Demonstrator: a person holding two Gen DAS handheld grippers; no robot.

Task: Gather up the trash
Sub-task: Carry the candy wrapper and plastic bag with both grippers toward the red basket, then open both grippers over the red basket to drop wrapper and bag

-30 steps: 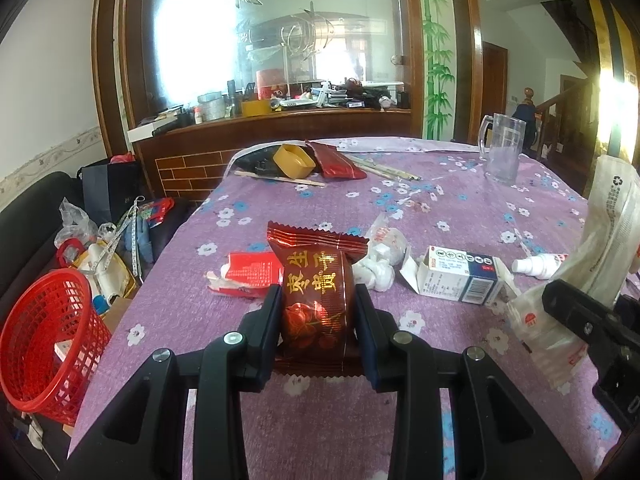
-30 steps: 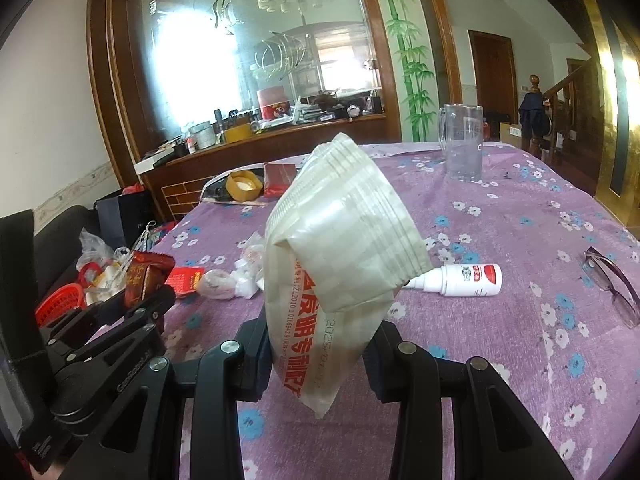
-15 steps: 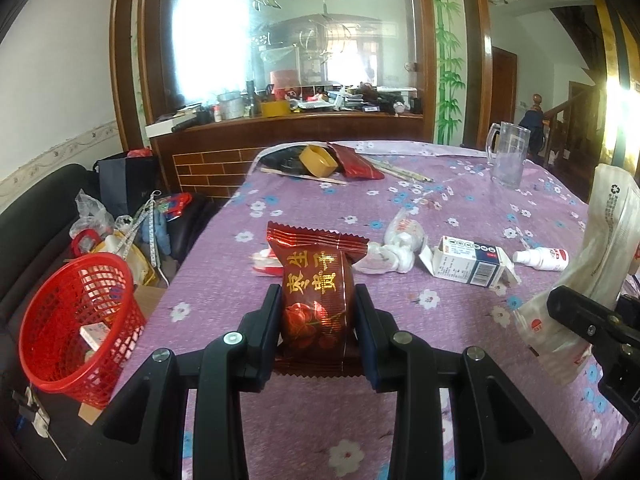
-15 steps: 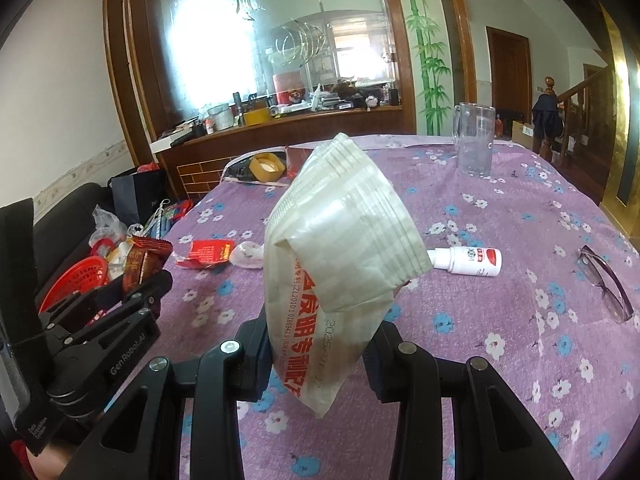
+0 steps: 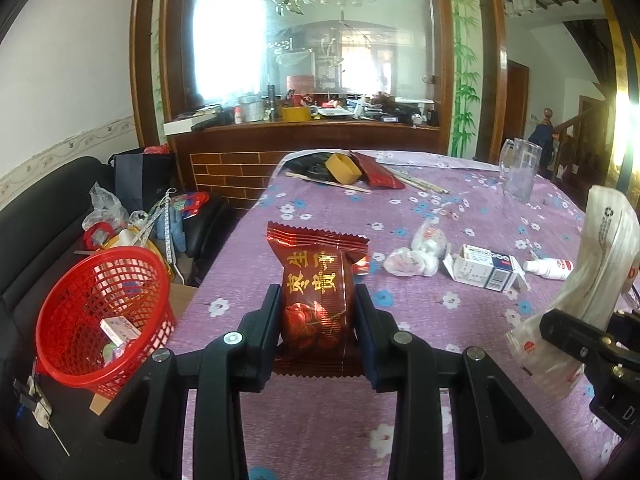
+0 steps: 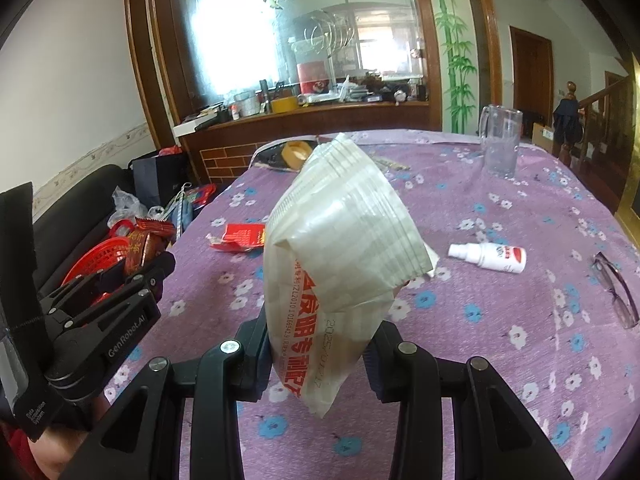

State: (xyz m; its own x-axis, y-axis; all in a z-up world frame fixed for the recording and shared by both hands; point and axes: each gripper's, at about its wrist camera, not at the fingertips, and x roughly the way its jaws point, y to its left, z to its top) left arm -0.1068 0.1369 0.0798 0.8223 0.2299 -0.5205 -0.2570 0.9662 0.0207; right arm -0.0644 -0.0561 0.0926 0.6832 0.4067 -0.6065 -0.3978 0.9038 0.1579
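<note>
My left gripper (image 5: pixel 316 316) is shut on a dark red snack packet (image 5: pixel 318 280) with gold characters, held above the purple flowered tablecloth (image 5: pixel 440 200). My right gripper (image 6: pixel 318 344) is shut on a clear plastic sleeve of stacked cups (image 6: pixel 344 240) with red print; the sleeve also shows at the right of the left wrist view (image 5: pixel 592 272). A red mesh basket (image 5: pixel 100 312) stands off the table's left edge, holding a small box. On the table lie a red wrapper (image 6: pixel 242 236), crumpled tissues (image 5: pixel 416 256), a small carton (image 5: pixel 484 272) and a white spray bottle (image 6: pixel 490 256).
A glass mug (image 6: pixel 500 144), a tape roll (image 5: pixel 342 168), chopsticks (image 5: pixel 328 182) and a red pouch (image 5: pixel 376 172) sit at the far side. Glasses (image 6: pixel 616 292) lie at the right edge. A black sofa with bags (image 5: pixel 132 220) is on the left.
Both grippers have pulled back and left with their loads. The red basket now shows larger and closer in the left wrist view, and the table items look farther away.
</note>
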